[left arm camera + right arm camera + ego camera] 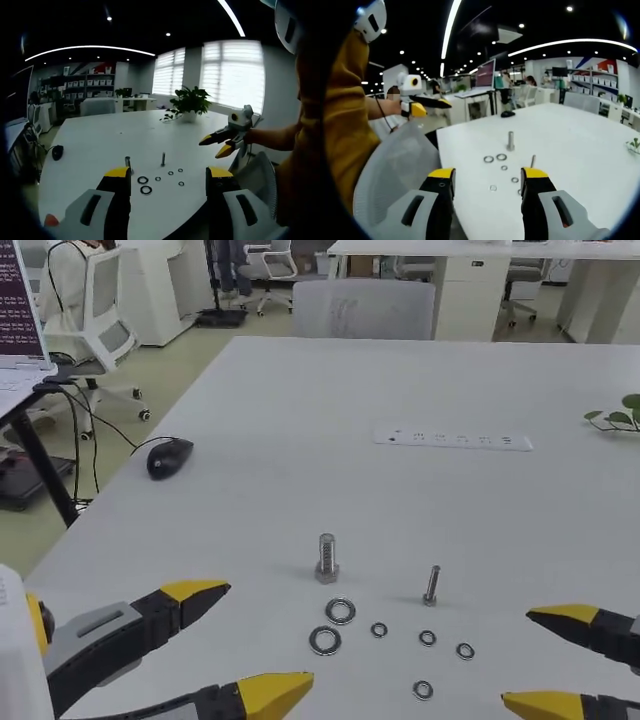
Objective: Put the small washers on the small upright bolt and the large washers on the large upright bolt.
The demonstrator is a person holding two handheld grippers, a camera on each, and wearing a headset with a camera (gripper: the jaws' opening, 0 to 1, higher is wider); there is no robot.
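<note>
Left gripper (240, 640): jaws wide apart, holding nothing, low at the near left of the table (400, 390); the washers lie to its right, apart from it.
Large bolt (327, 558): stands upright on its head, bare, beyond the washers.
Large washers (340, 611): two, flat, close together, just in front of the large bolt.
Small washers (427, 638): four, flat, scattered in front of the small bolt, between the two grippers.
Small bolt (432, 585): upright, bare, right of the large bolt.
Right gripper (535, 660): jaws apart, empty, near right; the closest small washer lies to its left, not touching.
Writing: laptop screen (18, 310) at far left shows text lines, too small to read.
Around: mouse (169, 457), power strip (452, 439) and plant (620, 418) lie well beyond the bolts.
</note>
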